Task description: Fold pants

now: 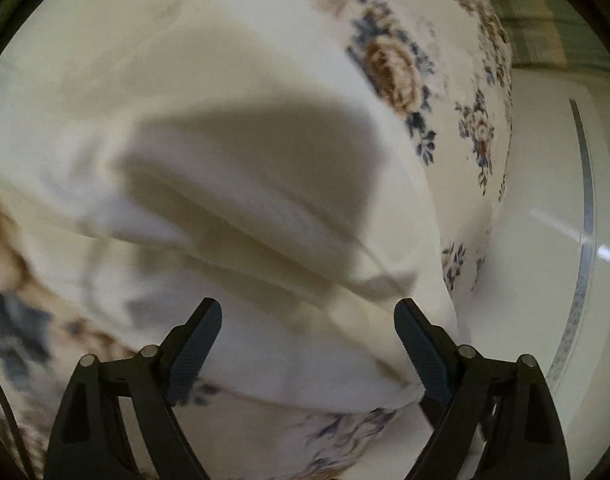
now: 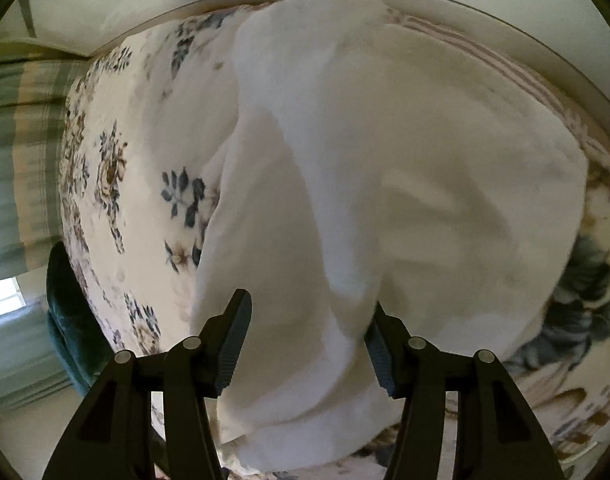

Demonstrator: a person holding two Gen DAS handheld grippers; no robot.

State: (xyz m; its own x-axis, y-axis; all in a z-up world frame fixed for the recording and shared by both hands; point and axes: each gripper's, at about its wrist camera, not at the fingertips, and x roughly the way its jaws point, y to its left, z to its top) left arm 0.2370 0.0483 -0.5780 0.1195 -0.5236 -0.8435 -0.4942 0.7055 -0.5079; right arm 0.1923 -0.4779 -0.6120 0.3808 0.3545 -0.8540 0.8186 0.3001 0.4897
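Left gripper (image 1: pixel 309 320) wide open, gripping nothing, over soft cream cloth pants (image 1: pixel 233 184). Right gripper (image 2: pixel 309 320) half open, pants (image 2: pixel 365 168) lying loose between jaws.

I count one pair of white pants (image 2: pixel 385 152) on one floral-printed bedspread (image 2: pixel 117 168). I have two grippers in sight: the left gripper (image 1: pixel 309 344) and the right gripper (image 2: pixel 309 340), each with two dark fingers, four fingers in all. Beyond the bed I see one green-and-cream striped curtain (image 2: pixel 21 160) and one dark green cushioned thing (image 2: pixel 69 312) at the bed's edge. I can't count separate folds in the pants reliably.
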